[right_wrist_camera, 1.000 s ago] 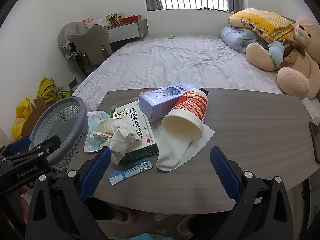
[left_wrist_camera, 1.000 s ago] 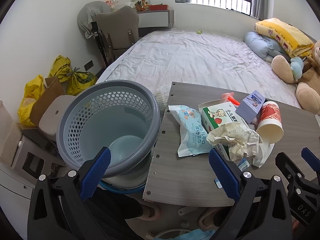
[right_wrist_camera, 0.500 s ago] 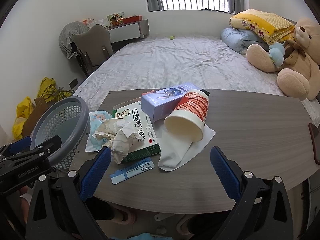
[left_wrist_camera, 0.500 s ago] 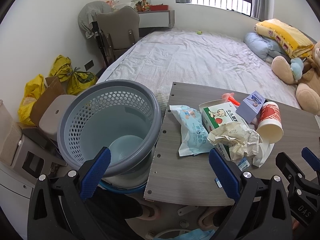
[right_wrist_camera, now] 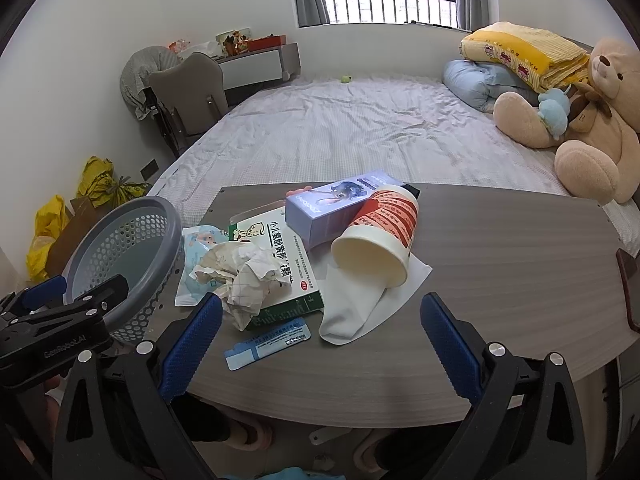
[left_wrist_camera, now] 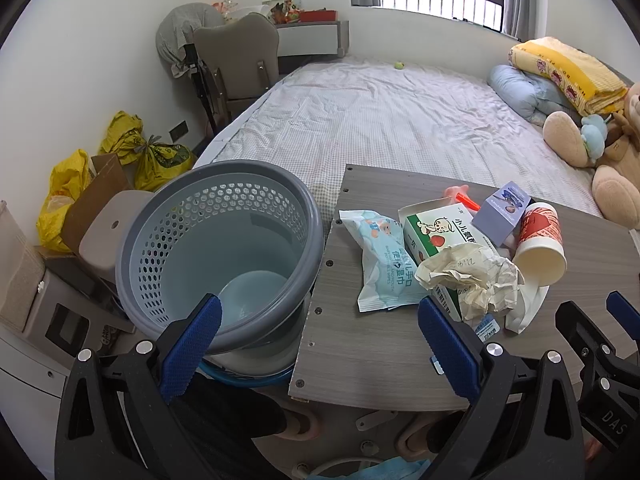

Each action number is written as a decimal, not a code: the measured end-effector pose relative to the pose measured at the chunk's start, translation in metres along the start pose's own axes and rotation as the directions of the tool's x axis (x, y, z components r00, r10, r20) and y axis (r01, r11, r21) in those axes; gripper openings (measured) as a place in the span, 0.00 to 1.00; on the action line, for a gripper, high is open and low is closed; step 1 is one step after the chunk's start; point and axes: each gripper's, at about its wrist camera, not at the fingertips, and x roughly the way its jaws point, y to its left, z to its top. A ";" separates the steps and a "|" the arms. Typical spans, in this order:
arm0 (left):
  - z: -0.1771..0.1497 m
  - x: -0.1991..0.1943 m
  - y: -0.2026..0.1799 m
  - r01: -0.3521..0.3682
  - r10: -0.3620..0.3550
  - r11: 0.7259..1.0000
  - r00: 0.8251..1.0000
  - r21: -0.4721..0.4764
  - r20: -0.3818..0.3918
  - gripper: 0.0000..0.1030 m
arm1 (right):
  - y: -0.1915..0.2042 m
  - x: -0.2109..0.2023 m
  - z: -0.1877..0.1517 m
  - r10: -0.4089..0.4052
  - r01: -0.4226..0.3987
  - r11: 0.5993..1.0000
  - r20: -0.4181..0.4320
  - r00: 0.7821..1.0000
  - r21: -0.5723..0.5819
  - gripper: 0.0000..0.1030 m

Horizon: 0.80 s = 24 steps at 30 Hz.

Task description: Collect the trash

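Observation:
Trash lies piled on the grey wood table [right_wrist_camera: 500,264]: a crumpled paper ball [right_wrist_camera: 240,270] [left_wrist_camera: 472,276], a green and white medicine box [right_wrist_camera: 280,248] [left_wrist_camera: 432,228], a red and white paper cup [right_wrist_camera: 380,236] [left_wrist_camera: 538,240] on its side, a pale blue carton [right_wrist_camera: 336,204] [left_wrist_camera: 502,210], a wipes packet [left_wrist_camera: 380,256] [right_wrist_camera: 192,264], a white napkin [right_wrist_camera: 360,304] and a small blue sachet [right_wrist_camera: 268,342]. A grey perforated bin [left_wrist_camera: 216,248] [right_wrist_camera: 124,252] stands at the table's left end. My left gripper [left_wrist_camera: 320,344] is open near the bin's rim. My right gripper [right_wrist_camera: 320,344] is open, in front of the pile.
A bed [right_wrist_camera: 352,140] with a teddy bear [right_wrist_camera: 592,120] and folded bedding [right_wrist_camera: 520,52] lies beyond the table. A chair [left_wrist_camera: 236,64] and yellow bags [left_wrist_camera: 64,196] stand at the left wall. A dark phone [right_wrist_camera: 630,288] lies at the table's right edge. Someone's feet show under the table.
Both views shift only slightly; the left gripper drifts a little to the left, so the bin and pile sit slightly further right. Both grippers stay open.

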 end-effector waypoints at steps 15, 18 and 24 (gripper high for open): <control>0.000 0.000 0.001 0.000 0.000 1.000 1.000 0.001 -0.002 0.94 | 0.000 0.000 0.000 0.002 -0.002 1.000 -0.003 1.000 0.003 0.92; 0.000 0.000 0.001 0.001 -0.001 1.000 1.000 0.000 -0.004 0.94 | 0.000 0.002 -0.001 0.004 -0.004 1.000 -0.006 1.000 0.006 0.92; -0.002 0.000 -0.001 0.000 0.000 1.000 1.000 0.009 -0.009 0.94 | -0.002 0.003 -0.002 0.004 -0.004 1.000 -0.007 1.000 0.010 0.92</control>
